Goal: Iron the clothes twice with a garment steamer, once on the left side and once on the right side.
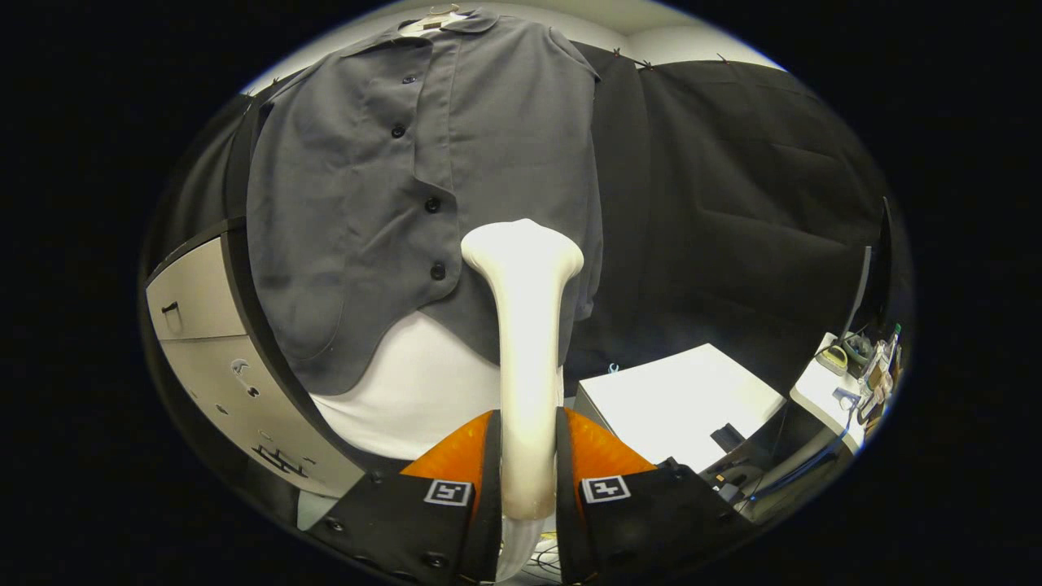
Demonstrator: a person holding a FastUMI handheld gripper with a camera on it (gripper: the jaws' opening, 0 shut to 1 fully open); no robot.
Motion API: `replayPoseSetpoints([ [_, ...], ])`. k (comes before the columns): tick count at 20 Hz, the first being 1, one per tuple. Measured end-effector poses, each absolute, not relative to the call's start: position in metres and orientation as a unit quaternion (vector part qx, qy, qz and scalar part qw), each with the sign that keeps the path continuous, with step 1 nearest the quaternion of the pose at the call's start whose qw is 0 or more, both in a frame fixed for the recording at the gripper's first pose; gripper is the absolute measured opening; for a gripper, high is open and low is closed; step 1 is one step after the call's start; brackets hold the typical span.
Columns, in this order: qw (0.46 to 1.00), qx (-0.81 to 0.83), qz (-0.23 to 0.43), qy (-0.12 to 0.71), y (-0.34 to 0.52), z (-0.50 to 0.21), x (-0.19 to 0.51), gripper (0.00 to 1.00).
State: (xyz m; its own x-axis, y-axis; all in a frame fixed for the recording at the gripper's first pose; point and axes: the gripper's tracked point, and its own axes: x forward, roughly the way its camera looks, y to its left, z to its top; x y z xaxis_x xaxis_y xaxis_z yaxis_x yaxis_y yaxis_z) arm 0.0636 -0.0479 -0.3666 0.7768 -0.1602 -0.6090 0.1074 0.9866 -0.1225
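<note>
A dark grey button-up shirt (366, 187) hangs from a hanger over a white garment whose hem (415, 391) shows below it. My gripper (527, 456) is shut on the cream handle of the garment steamer (525, 325), both fingers pressing its sides. The steamer's flared head (523, 248) stands upright just ahead of the fingers, against the lower part of the shirt to the right of the button placket, near the bottom buttons. Whether the head touches the cloth cannot be told.
A white cabinet (203, 342) with a dark edge stands to the left of the shirt. To the right of the fingers sits a white box or tabletop (684, 399), with a cluttered white desk (847, 374) and cables beyond it.
</note>
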Motion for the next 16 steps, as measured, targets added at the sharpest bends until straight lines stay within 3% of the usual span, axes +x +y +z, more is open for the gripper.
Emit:
replayPoseSetpoints([
  [8,0.948,-0.035,-0.072,0.307,-0.042,-0.339,0.045,0.35],
  [16,0.973,-0.032,-0.059,0.221,-0.018,-0.234,0.052,0.35],
])
